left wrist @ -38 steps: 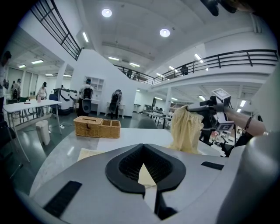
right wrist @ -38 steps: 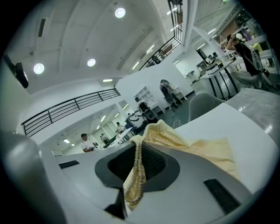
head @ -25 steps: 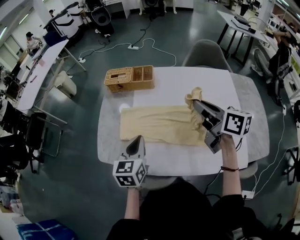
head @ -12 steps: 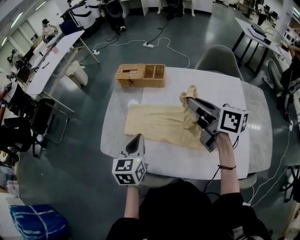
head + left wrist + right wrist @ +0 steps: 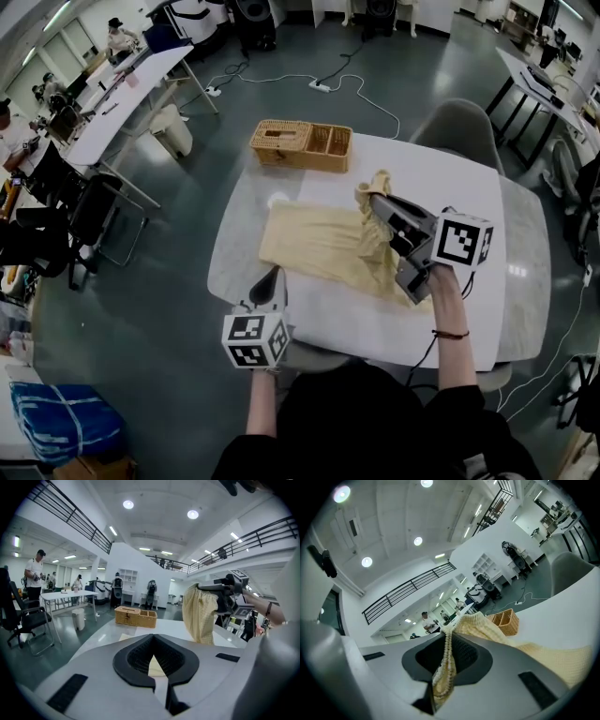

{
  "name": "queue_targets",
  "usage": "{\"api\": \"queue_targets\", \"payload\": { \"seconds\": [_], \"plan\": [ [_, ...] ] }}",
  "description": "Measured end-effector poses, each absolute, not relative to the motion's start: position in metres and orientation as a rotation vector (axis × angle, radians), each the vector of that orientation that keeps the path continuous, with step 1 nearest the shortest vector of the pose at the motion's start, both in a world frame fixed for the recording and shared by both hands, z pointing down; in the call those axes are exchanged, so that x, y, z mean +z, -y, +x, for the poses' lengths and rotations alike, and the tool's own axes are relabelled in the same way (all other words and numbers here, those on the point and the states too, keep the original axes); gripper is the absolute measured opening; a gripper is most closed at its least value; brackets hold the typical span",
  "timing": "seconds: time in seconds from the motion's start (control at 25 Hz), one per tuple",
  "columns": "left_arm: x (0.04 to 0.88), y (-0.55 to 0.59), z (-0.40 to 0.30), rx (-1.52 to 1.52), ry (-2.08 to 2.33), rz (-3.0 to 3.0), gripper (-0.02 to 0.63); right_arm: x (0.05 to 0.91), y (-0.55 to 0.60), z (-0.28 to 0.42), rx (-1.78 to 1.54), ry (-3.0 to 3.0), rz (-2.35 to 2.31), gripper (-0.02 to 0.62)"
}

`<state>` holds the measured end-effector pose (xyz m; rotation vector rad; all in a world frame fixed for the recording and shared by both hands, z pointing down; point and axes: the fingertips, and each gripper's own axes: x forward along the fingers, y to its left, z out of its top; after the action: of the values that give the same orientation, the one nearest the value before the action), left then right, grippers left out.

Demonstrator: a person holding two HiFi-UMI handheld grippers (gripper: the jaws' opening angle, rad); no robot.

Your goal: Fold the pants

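Pale yellow pants (image 5: 319,246) lie spread across the white table (image 5: 441,164). My right gripper (image 5: 373,201) is shut on their right end, with bunched cloth (image 5: 446,665) pinched in the seam between the jaws. That end is lifted and hangs as a fold (image 5: 200,617) above the flat part. More of the fabric (image 5: 562,660) trails off to the right. My left gripper (image 5: 273,279) hovers at the table's front edge, just short of the pants' near left corner. Its jaws meet with nothing between them (image 5: 153,658).
A wicker basket (image 5: 301,145) stands at the table's far left edge, also visible in the left gripper view (image 5: 135,616). A grey chair (image 5: 459,127) sits behind the table. Cables cross the floor beyond. Desks, chairs and people stand at the left.
My right gripper has carried the lifted end of the pants leftward over the flat part. The left gripper has stayed near the front edge.
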<state>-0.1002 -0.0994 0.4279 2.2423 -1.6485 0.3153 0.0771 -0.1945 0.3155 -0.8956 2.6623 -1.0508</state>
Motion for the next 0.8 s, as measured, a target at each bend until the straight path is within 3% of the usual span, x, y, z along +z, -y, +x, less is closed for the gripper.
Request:
{"api": "queue_targets", "payload": {
  "seconds": [0.8],
  "plan": [
    [0.444, 0.139, -0.180, 0.363, 1.551, 2.263, 0.008, 0.358, 0.234, -0.016, -1.148, -2.657, -1.072, 0.041]
  ]
}}
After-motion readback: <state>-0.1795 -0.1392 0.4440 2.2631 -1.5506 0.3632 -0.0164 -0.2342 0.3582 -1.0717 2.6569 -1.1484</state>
